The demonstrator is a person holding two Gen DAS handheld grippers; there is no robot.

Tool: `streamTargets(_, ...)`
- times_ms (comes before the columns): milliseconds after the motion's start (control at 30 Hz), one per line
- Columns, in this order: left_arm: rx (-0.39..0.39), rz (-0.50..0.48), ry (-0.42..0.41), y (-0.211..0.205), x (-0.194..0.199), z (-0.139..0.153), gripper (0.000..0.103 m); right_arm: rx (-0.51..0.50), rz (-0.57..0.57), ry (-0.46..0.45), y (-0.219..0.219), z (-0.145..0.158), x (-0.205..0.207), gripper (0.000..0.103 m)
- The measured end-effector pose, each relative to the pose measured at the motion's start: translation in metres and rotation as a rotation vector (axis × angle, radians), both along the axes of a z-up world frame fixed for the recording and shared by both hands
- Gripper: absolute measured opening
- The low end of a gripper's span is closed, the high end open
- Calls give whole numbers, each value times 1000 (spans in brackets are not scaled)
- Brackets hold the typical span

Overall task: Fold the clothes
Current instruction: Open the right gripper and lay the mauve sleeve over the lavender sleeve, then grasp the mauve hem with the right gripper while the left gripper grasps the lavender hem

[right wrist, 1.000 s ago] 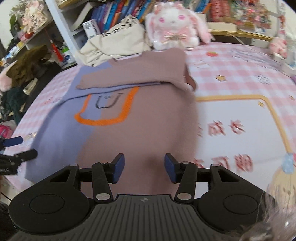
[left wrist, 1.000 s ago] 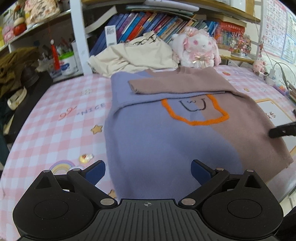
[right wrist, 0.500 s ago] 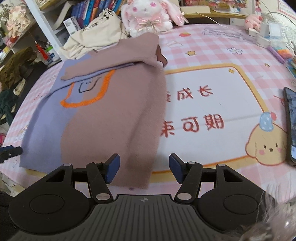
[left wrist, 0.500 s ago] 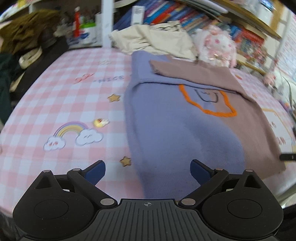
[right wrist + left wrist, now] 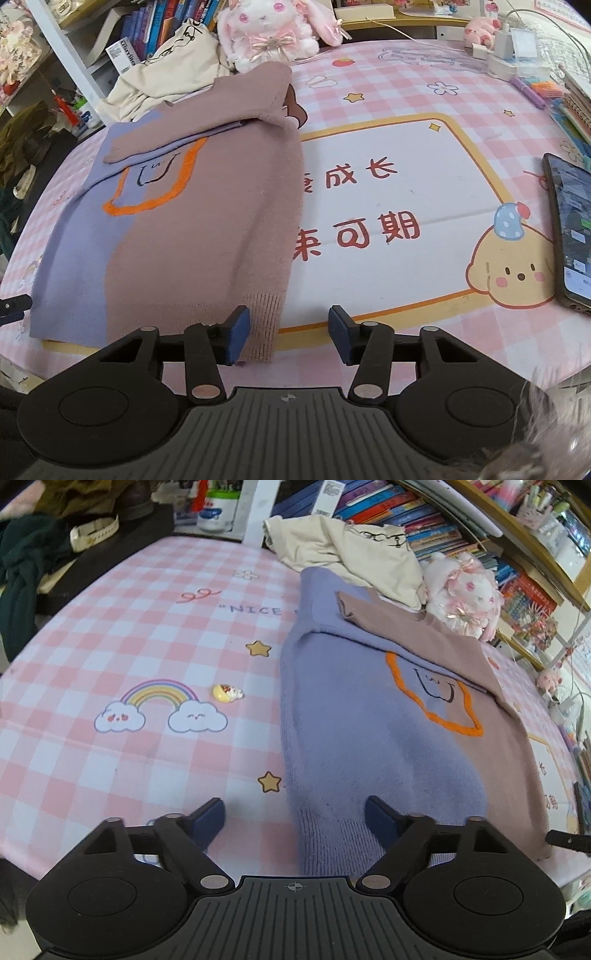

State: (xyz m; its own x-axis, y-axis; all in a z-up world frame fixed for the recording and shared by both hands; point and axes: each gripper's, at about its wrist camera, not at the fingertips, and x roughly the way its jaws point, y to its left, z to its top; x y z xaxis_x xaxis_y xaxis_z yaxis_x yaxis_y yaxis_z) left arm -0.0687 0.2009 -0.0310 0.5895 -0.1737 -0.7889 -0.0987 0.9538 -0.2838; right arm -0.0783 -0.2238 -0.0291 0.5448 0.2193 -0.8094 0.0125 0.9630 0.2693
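Sweater (image 5: 373, 738) in lilac and dusty pink, an orange-outlined pocket on its chest, lies flat on a pink-and-white checked tablecloth (image 5: 110, 635), both sleeves folded across the upper body and its ribbed hem at the near table edge. At far left, dark garments (image 5: 26, 565) are heaped beside the table, with a white tub (image 5: 218, 509) on the shelf behind. On the cloth left of the sweater are a printed rainbow with two clouds (image 5: 159, 709), gold stars and a small yellow trinket (image 5: 226, 693). The left gripper (image 5: 295, 821) hovers with its fingers spread wide, straddling the lilac hem corner without closing on it. Behind the sweater's collar sits a crumpled cream garment (image 5: 354, 550), and next to it a pink plush rabbit (image 5: 273, 33) leans against a bookshelf (image 5: 406, 513) crammed with colourful books. The right gripper (image 5: 290, 332) is likewise parted at the pink hem corner, its left pad (image 5: 238, 334) just beside the ribbing, the other over bare cloth. Right of the sweater the tablecloth carries a white panel with red Chinese characters (image 5: 373, 225) in a yellow border and a cartoon puppy (image 5: 509, 269). A smartphone (image 5: 569, 229), screen lit, lies at the far right edge, with pens (image 5: 535, 88) and a white charger (image 5: 509, 48) behind it.
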Motion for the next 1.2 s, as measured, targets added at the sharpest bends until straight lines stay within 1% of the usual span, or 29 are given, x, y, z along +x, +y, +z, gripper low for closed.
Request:
streamTargets(67, -15, 12, 7, 2, 1, -2, 72, 3, -8, -5, -1, 0, 1, 45)
streamTargets(133, -24, 23, 7, 3, 3, -3, 68, 7, -16, -8, -1, 0, 4, 45)
streamTargets(200, -34, 28, 6, 3, 5, -3, 67, 15, -15, -13, 1, -1, 7, 44)
streamTargets(267, -44, 37, 3, 3, 6, -3, 66, 24, -5, -20, 3, -2, 10, 40)
streamTargets(300, -45, 42, 1, 3, 7, -4, 64, 31, 2, -25, 4, -2, 12, 38)
streamTargets(367, -17, 61, -3, 1, 11, -4, 49, 50, 20, -38, 4, -4, 15, 35)
streamTargets(400, -11, 67, 0, 0, 14, -4, 48, 60, 19, -39, 4, -4, 19, 32)
streamTargets(433, -23, 71, 2, 1, 16, -4, 46, 67, 14, -34, 4, -4, 22, 28)
streamTargets(467, -35, 74, 5, 2, 19, -4, 40, 74, 8, -27, 3, -5, 25, 24)
streamTargets(500, -47, 77, 7, 3, 21, -5, 34, 81, 2, -21, 2, -5, 28, 18)
streamTargets(567, -70, 75, 9, 2, 23, -4, 6, 70, 10, -17, 4, -4, 32, 15)
streamTargets(667, -102, 59, 3, -1, 24, -2, 5, 90, 40, -62, 10, 4, 29, 13)
streamTargets(700, -123, 40, -21, -3, 22, 2, 5, 133, 50, -92, 10, 9, 27, 13)
streamTargets(767, -198, 2, -55, -3, 20, 9, 6, 251, 69, -156, 7, 19, 22, 13)
streamTargets(800, -227, -13, -65, -3, 20, 11, 6, 278, 75, -157, 7, 22, 23, 13)
streamTargets(867, -216, -5, -31, -2, 24, 6, 7, 290, 76, -127, 7, 22, 28, 14)
streamTargets(933, -208, 11, 5, 0, 24, 1, 11, 280, 67, -82, 8, 16, 32, 19)
streamTargets(967, -205, 22, 23, 2, 23, -2, 18, 281, 61, -59, 7, 12, 33, 20)
streamTargets(1000, -205, 30, 42, 4, 22, -5, 24, 286, 58, -38, 6, 9, 33, 23)
streamTargets(1033, -217, 26, 58, 5, 21, -8, 32, 297, 60, -17, 5, 5, 32, 26)
streamTargets(1100, -236, 0, 64, 6, 15, -12, 34, 309, 61, 15, 3, -1, 30, 27)
streamTargets(1200, -240, -28, 67, 4, 11, -12, 34, 323, 50, 60, 1, -9, 28, 27)
